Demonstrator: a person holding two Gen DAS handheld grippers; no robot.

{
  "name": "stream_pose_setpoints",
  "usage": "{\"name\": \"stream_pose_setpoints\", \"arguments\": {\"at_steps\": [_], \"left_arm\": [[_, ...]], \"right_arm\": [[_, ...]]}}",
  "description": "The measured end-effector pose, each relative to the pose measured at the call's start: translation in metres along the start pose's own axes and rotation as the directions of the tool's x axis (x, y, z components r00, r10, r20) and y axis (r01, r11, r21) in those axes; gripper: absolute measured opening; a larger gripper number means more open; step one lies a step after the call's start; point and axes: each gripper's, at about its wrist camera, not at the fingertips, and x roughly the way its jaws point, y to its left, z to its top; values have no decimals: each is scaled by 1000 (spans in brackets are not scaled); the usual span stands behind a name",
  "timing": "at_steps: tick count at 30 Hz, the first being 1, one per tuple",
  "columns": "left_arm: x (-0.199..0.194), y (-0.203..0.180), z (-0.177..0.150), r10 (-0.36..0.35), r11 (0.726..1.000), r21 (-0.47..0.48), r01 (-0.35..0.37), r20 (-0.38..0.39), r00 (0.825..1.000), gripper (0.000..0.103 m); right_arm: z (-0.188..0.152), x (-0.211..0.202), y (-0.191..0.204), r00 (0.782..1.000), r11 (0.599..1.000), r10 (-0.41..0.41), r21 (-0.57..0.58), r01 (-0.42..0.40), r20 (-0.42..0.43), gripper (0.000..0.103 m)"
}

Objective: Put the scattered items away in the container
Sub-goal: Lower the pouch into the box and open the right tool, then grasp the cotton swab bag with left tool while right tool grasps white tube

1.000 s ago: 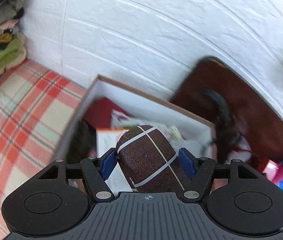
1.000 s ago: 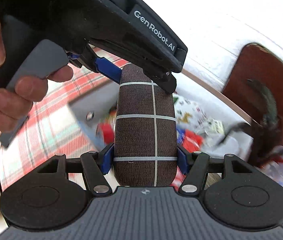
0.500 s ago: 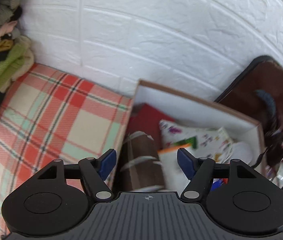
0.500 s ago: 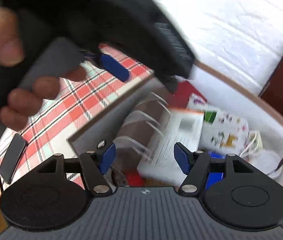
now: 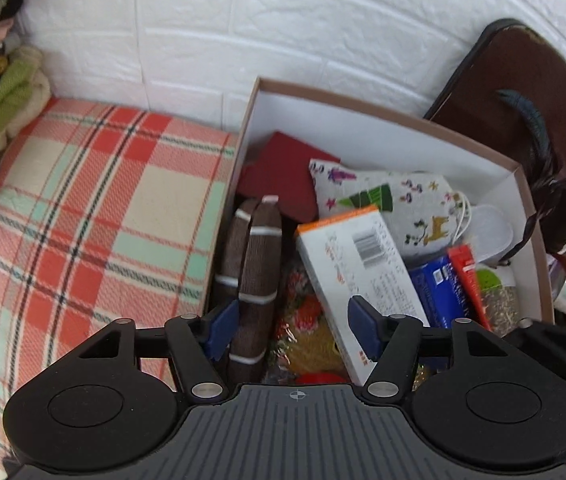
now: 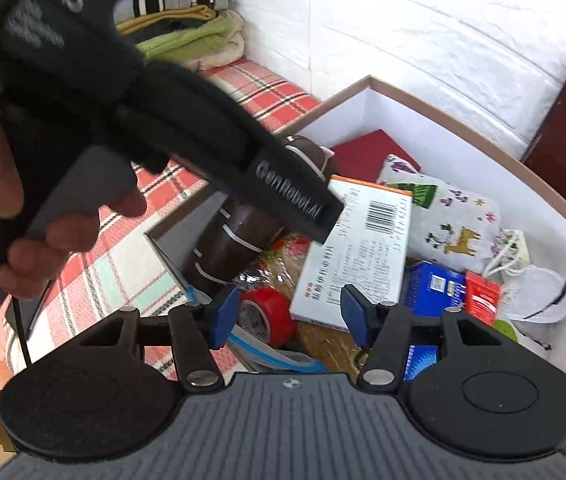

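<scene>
Right wrist view alone shows person's hand (image 6: 43, 216) on left gripper's handle, plus red tape roll (image 6: 269, 316) in box. Left wrist view alone shows dark wooden board (image 5: 539, 92) behind box.

A second ago brown pouch (image 5: 253, 276) was clamped by both grippers; now left gripper (image 5: 291, 326) and right gripper (image 6: 285, 314) gape, released.

Pouch lies inside cardboard box (image 5: 383, 136), against left wall, beside white carton (image 5: 359, 272), printed drawstring bag (image 5: 407, 204), red folder (image 5: 283, 176).

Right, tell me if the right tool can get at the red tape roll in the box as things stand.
Probably yes. The right tool is open just above the tape roll, which lies exposed by the box wall; the white carton beside it crowds one side only.
</scene>
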Motion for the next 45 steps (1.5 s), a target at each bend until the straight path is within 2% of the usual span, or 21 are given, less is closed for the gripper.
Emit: {"name": "stream_pose_setpoints", "arguments": {"at_steps": [1,4,5,7,9,14,22,29,35,38,45], "left_arm": [[1,-1,-2,-1,1000,2,1,-5,1000,81],[-7,-7,-7,-6,1000,-8,6,23,1000,96],[-10,-9,-9,3,1000,-11,-3,36,999,102],[-15,-14,-10,23,1000,-7,-22,52,998,103],[-19,-19,-12,37,999,2,-37,55,998,103],[-30,-29,-24,54,998,9,-54,71,996,103],[-43,-58,-57,61,998,25,-64,94,994,103],[-53,-99,-90,61,998,-36,-57,113,992,103],[-69,-167,-127,114,993,-38,-109,147,983,103],[-77,-207,-144,89,996,-31,-86,160,983,103],[-81,-295,-176,47,999,-2,-48,181,982,103]], "right_arm": [[-2,-3,0,1000,1000,-8,-2,8,4,61],[-8,-11,0,1000,1000,-21,0,21,13,62],[-10,-14,0,1000,1000,-26,1,26,17,66],[-13,-19,1,999,999,-34,2,34,23,77],[-17,-24,1,999,999,-43,4,43,29,95],[-26,-38,1,997,998,-65,9,65,44,103],[-52,-62,-10,995,995,-80,63,77,52,103],[-85,-95,-29,991,996,-59,78,50,118,103],[-133,-142,-53,982,998,-15,58,5,186,103],[-160,-167,-70,979,998,-5,59,-7,206,103],[-219,-221,-112,969,996,-38,87,17,243,103]]}}
